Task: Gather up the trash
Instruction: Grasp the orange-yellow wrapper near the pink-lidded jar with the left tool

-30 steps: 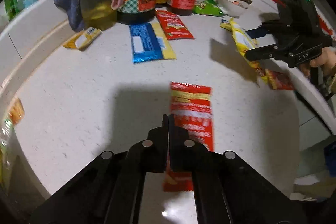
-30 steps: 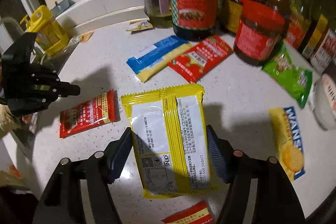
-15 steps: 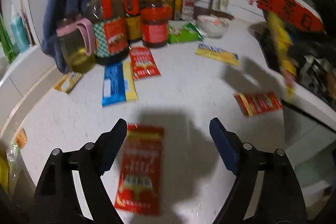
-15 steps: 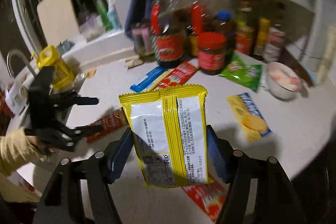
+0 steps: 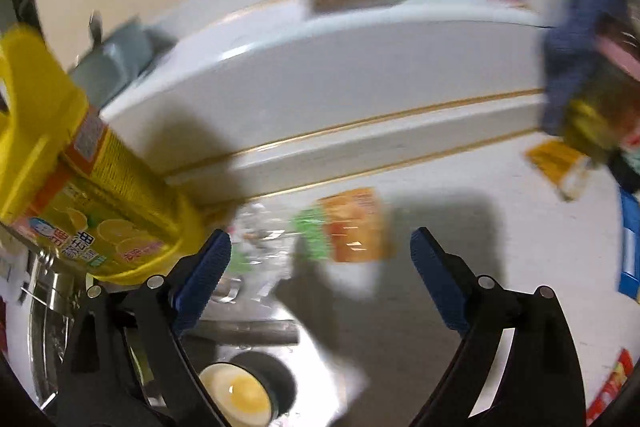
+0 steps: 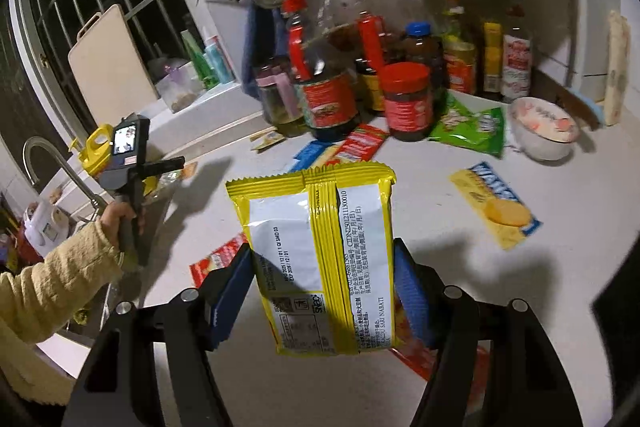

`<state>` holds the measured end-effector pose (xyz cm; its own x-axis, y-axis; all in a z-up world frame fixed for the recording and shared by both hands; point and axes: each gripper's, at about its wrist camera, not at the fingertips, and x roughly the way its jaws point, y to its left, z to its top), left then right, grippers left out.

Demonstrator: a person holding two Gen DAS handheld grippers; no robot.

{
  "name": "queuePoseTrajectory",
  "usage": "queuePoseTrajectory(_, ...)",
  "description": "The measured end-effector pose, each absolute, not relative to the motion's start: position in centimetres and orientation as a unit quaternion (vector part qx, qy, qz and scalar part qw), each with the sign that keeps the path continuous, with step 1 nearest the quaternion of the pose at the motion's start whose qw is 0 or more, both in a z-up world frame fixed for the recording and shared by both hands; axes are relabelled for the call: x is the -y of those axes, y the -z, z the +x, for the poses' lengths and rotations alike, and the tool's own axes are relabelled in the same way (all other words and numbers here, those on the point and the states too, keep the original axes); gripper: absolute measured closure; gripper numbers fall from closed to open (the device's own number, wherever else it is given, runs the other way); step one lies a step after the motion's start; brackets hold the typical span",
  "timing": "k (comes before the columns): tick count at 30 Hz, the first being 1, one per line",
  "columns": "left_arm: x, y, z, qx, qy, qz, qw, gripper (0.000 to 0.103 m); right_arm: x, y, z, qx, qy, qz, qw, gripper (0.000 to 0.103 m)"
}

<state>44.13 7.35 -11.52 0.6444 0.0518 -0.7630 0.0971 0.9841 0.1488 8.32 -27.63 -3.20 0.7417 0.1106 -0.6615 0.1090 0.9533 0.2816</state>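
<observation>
My right gripper (image 6: 322,263) is shut on a yellow snack wrapper (image 6: 320,227), held upright above the white counter (image 6: 440,267). My left gripper (image 5: 320,263) has its jaws opening wide, with nothing pressed between the blue pads. Beyond them an orange and green wrapper (image 5: 352,227) lies on the counter by the sink edge, blurred. In the right wrist view the left gripper (image 6: 168,167) sits at the far left, held by a hand in a pale yellow sleeve (image 6: 52,279). Loose wrappers lie on the counter: red (image 6: 216,259), yellow and blue (image 6: 496,207), green (image 6: 468,127).
A yellow detergent bottle (image 5: 60,167) stands at the left beside the steel sink (image 5: 280,347), with a drain plug (image 5: 240,395) below. A faucet (image 6: 48,163) curves over the sink. Bottles and jars (image 6: 404,99) and a bowl (image 6: 544,127) crowd the back of the counter.
My left gripper opened, left the red wrapper on the counter and swung left toward the sink. My right gripper rose, still holding the yellow wrapper.
</observation>
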Motion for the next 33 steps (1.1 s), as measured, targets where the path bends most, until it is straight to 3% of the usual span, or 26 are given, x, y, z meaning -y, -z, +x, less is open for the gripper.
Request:
queuePoseTrajectory(2, -7.9, 11.3, 44.4, -0.419, 0.07, 0.057, 0.903, 0.014, 27.0, 3.4, 9.3, -0.359, -0.008, 0.156, 0.92, 0.036)
queuePoseTrajectory(7, -0.5, 10.8, 42.8, -0.381, 0.207, 0.17, 0.885, 0.014, 25.9, 3.5, 11.1, -0.347, -0.011, 0.174, 0.921, 0.036)
queuePoseTrajectory(9, 2.7, 11.5, 43.1, -0.4, 0.244, 0.168, 0.867, 0.014, 25.5, 3.4, 11.5, -0.345, -0.01, 0.176, 0.922, 0.036)
queuePoseTrajectory(13, 6.4, 12.8, 45.3, -0.437, 0.244, 0.101, 0.86, 0.014, 24.8, 3.2, 11.7, -0.342, -0.008, 0.179, 0.923, 0.036)
queuePoseTrajectory(24, 12.6, 15.2, 48.7, -0.448, 0.202, 0.104, 0.865, 0.014, 25.1, 3.8, 11.0, -0.338, 0.011, 0.206, 0.918, 0.036)
queuePoseTrajectory(26, 13.4, 14.9, 48.9, -0.448, 0.201, 0.099, 0.866, 0.021, 25.0, 4.2, 11.0, -0.342, 0.013, 0.209, 0.916, 0.036)
queuePoseTrajectory(28, 13.7, 14.4, 48.3, -0.435, 0.197, 0.109, 0.872, 0.049, 24.9, 4.6, 11.0, -0.344, 0.011, 0.212, 0.915, 0.036)
queuePoseTrajectory(33, 12.1, 13.5, 47.7, -0.446, 0.208, 0.091, 0.866, 0.055, 24.4, 4.7, 11.3, -0.343, 0.001, 0.213, 0.915, 0.036)
